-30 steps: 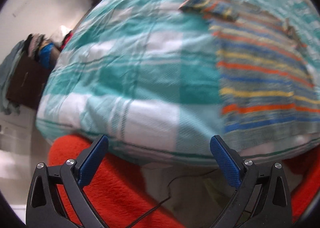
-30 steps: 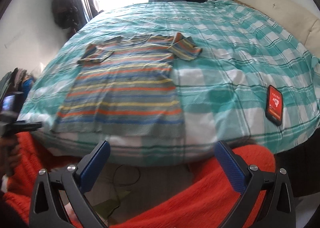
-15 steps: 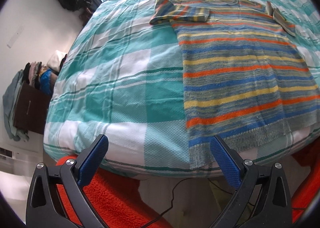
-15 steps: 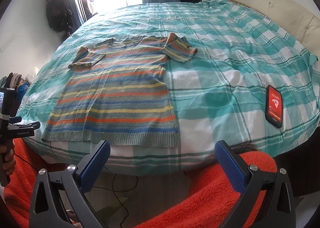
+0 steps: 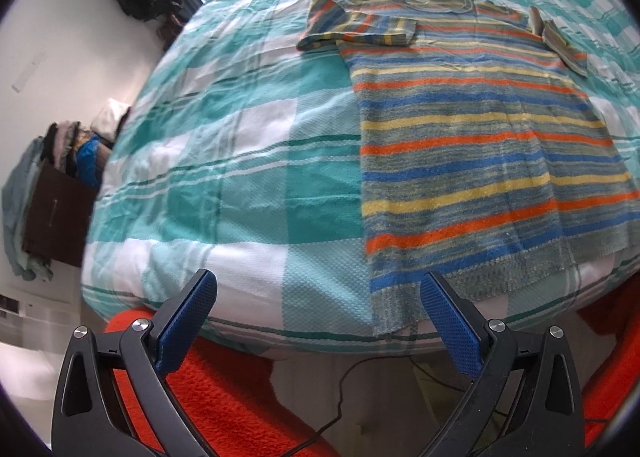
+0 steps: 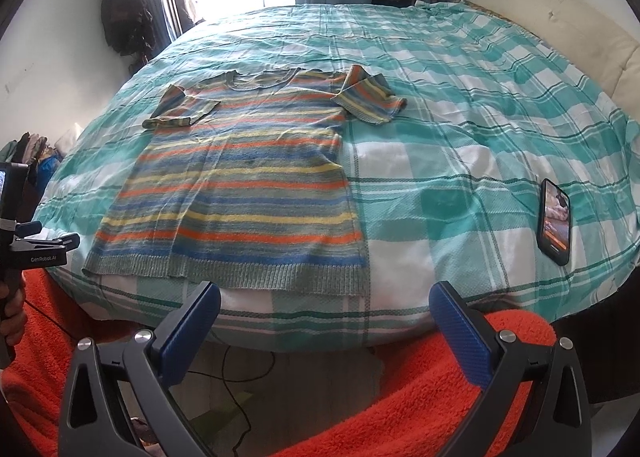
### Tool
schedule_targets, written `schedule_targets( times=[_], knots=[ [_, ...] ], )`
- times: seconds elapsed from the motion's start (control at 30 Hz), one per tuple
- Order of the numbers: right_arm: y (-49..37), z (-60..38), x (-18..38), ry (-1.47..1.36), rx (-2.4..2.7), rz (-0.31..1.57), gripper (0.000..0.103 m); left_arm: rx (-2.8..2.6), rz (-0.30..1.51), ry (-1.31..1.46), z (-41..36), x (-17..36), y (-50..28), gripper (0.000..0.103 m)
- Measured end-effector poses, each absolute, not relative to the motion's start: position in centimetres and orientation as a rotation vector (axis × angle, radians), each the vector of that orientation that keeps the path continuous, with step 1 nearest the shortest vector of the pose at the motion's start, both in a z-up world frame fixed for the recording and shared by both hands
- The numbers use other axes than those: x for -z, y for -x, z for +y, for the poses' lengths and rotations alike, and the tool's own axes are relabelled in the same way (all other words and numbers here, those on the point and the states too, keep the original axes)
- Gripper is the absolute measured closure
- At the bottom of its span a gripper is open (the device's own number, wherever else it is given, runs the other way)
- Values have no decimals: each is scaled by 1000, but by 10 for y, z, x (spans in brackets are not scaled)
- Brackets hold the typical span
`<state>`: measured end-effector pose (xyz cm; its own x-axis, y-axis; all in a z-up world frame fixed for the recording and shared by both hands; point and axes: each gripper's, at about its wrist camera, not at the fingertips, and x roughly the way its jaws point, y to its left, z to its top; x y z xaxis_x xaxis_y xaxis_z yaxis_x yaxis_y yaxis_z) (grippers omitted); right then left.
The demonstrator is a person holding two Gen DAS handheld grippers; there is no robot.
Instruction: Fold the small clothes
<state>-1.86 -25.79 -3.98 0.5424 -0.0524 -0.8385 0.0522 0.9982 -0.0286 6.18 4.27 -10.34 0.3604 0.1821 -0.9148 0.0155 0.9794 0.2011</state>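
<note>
Striped shirt lies flat and face-up on the checked bed in the left wrist view, hem at the near bed edge, both short sleeves folded in over the chest; the left gripper hangs spread and empty just short of the hem's left corner. From the right wrist, the shirt sits left of a phone lying on the bed, and the right gripper is likewise spread, empty, near the hem. Folding looks barely begun; next, each gripper likely needs to pinch a hem corner.
</note>
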Motion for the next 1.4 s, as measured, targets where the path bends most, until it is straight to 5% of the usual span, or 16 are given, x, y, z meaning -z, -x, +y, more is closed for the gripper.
schedule_targets(
  times=[0.17,0.4,0.5,0.57,0.6,0.67,0.87,1.4],
  knots=[
    [-3,-293,63,3,40,1032,0,-14,1295,69,72,134,-66,3],
    [-36,-337,120,-324,-109,1181,10,110,1295,141,62,151,-70,28],
    [-47,-338,146,-359,-118,1242,27,117,1312,135,57,161,-73,49],
    [-54,-336,158,-375,-136,1267,42,133,1295,134,52,159,-76,73],
    [-57,-336,162,-371,-142,1277,52,153,1292,128,48,157,-77,100],
    [-60,-336,162,-367,-139,1285,97,166,1292,96,42,153,-80,100],
    [-42,-333,135,-303,-126,1296,98,151,1284,0,45,143,-71,101],
    [-41,-327,171,-295,-23,1339,98,69,1301,-68,35,163,-65,100]
  ],
)
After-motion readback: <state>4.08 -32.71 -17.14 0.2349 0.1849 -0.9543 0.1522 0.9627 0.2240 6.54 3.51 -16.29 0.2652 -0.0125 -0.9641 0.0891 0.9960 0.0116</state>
